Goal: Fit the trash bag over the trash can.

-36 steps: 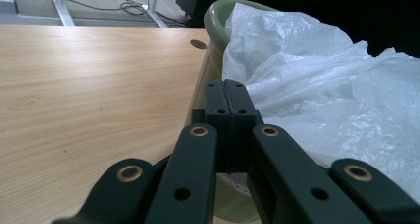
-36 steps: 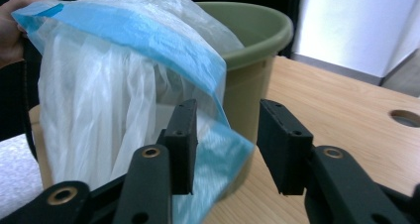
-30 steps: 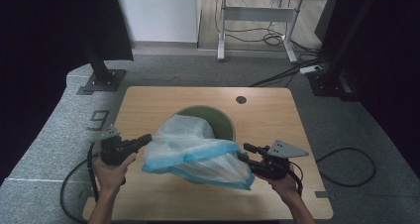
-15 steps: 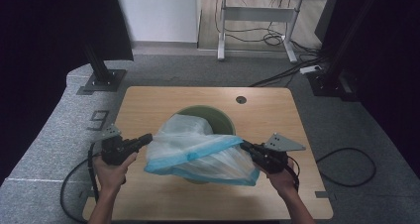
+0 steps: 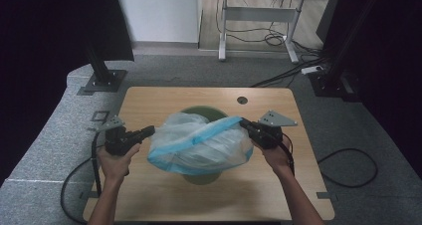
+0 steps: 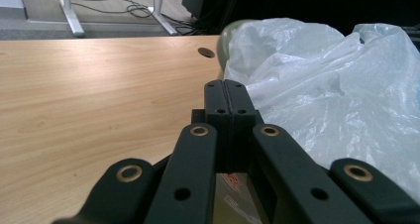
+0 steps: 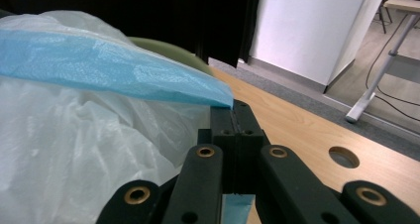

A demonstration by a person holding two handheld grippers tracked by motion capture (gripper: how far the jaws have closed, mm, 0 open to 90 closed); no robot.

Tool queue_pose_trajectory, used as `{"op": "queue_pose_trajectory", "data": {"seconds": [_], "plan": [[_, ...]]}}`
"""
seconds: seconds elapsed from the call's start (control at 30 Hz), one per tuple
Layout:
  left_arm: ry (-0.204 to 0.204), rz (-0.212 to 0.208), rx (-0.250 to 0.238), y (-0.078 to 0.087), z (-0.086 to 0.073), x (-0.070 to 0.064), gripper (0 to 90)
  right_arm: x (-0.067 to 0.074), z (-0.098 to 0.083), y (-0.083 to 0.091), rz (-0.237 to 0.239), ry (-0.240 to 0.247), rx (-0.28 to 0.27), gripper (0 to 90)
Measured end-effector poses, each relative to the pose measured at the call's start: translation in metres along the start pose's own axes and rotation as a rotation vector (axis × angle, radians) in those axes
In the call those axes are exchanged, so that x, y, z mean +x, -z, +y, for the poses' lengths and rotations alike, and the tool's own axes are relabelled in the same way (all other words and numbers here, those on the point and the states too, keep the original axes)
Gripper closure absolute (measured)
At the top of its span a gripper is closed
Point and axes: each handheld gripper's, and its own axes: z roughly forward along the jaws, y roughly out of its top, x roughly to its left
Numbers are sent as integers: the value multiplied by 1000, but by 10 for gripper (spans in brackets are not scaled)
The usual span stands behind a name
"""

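Bag (image 5: pixel 201 144) at frame centre, draped over green bin (image 5: pixel 201 110). Left gripper (image 5: pixel 149 131) pinches its white edge, right gripper (image 5: pixel 245 124) its blue rim; jaws pressed together. Risk: thin film tears or slips out if pulled taut. Wooden table (image 5: pixel 149 98), grey carpet, dark curtains at the sides.

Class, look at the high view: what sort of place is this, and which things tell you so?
Probably a lab or studio for recording: a lone wooden table on grey carpet, black curtains around it, and loose cables under a desk.
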Motion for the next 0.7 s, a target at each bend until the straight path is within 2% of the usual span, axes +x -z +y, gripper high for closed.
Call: {"op": "queue_pose_trajectory", "data": {"seconds": [0.33, 0.5, 0.7], "plan": [[16, 41, 25, -14, 13, 15, 900, -15, 12, -27, -25, -10, 4, 888], [15, 61, 43, -23, 15, 19, 900, -22, 11, -42, -41, -23, 24, 888], [21, 71, 53, -31, 14, 23, 900, -30, 4, -59, -39, -49, 58, 888]]}}
